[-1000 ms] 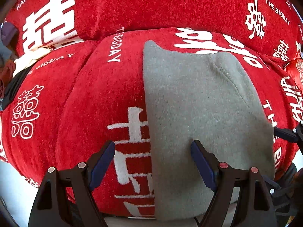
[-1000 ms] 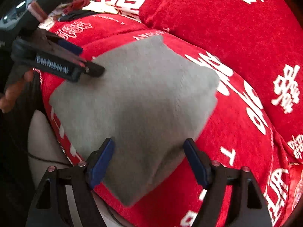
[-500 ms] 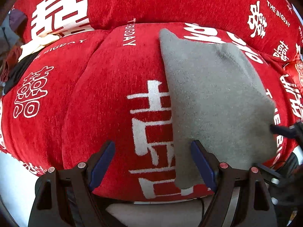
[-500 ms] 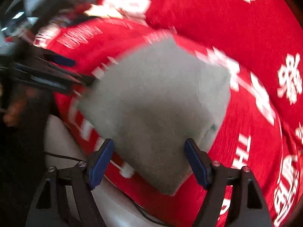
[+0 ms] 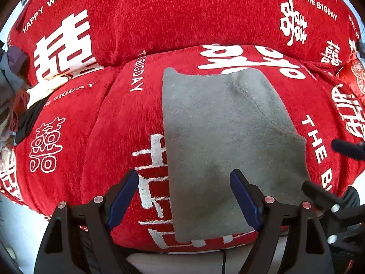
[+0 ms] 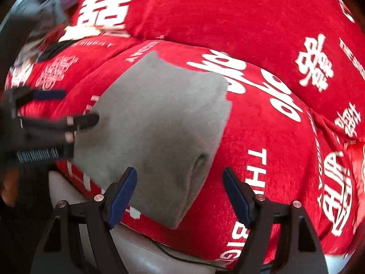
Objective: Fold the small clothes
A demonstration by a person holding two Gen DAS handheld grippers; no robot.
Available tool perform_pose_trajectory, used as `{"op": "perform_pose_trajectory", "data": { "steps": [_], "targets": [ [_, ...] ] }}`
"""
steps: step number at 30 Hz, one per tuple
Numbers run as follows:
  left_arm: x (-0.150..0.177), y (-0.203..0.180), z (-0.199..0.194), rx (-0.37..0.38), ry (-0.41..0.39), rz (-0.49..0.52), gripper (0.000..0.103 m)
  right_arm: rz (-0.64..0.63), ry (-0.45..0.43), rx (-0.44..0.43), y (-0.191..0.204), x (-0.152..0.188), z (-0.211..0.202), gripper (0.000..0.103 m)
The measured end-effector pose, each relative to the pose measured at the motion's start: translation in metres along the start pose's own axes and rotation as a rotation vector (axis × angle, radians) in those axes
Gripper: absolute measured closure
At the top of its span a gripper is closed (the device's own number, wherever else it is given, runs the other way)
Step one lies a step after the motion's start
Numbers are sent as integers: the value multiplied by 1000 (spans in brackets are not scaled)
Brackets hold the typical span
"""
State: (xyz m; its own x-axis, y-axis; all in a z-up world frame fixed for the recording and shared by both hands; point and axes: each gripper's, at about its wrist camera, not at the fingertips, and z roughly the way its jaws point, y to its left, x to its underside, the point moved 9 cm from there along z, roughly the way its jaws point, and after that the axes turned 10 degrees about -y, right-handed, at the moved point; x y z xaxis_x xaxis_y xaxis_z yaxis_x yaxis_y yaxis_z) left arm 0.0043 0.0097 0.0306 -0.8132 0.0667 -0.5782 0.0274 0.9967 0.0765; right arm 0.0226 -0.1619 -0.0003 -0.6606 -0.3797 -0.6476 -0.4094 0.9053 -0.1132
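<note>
A folded grey fleece garment (image 5: 223,141) lies flat on the red sofa seat cushion (image 5: 118,123). It also shows in the right wrist view (image 6: 159,123), with a rolled fold at its near right edge. My left gripper (image 5: 184,191) is open and empty, straddling the garment's left edge near the seat front. My right gripper (image 6: 180,189) is open and empty over the garment's near right corner. The left gripper's fingers (image 6: 86,119) show at the left of the right wrist view, at the cloth's edge.
The red back cushion (image 5: 182,13) with white lettering rises behind the seat. A pile of other clothes (image 5: 20,105) lies at the far left of the sofa. The seat's front edge drops to a pale floor (image 6: 141,248) with a thin cable.
Both grippers shifted around the garment; the left swung left and then back to its left edge. The right drew toward the right corner. The garment stays flat and both stay open.
</note>
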Motion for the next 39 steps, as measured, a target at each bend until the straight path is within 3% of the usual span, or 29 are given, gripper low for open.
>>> {"op": "perform_pose_trajectory", "data": {
  "steps": [8, 14, 18, 39],
  "targets": [
    [10, -1, 7, 29, 62, -65, 20, 16, 71, 82, -6, 5, 11, 23],
    [18, 7, 9, -48, 87, -71, 20, 20, 76, 67, 1, 10, 15, 23],
    [23, 9, 12, -50, 112, -74, 20, 21, 79, 70, 1, 11, 16, 23],
    [21, 7, 12, -26, 102, -74, 20, 48, 75, 71, -4, 10, 18, 23]
  ]
}}
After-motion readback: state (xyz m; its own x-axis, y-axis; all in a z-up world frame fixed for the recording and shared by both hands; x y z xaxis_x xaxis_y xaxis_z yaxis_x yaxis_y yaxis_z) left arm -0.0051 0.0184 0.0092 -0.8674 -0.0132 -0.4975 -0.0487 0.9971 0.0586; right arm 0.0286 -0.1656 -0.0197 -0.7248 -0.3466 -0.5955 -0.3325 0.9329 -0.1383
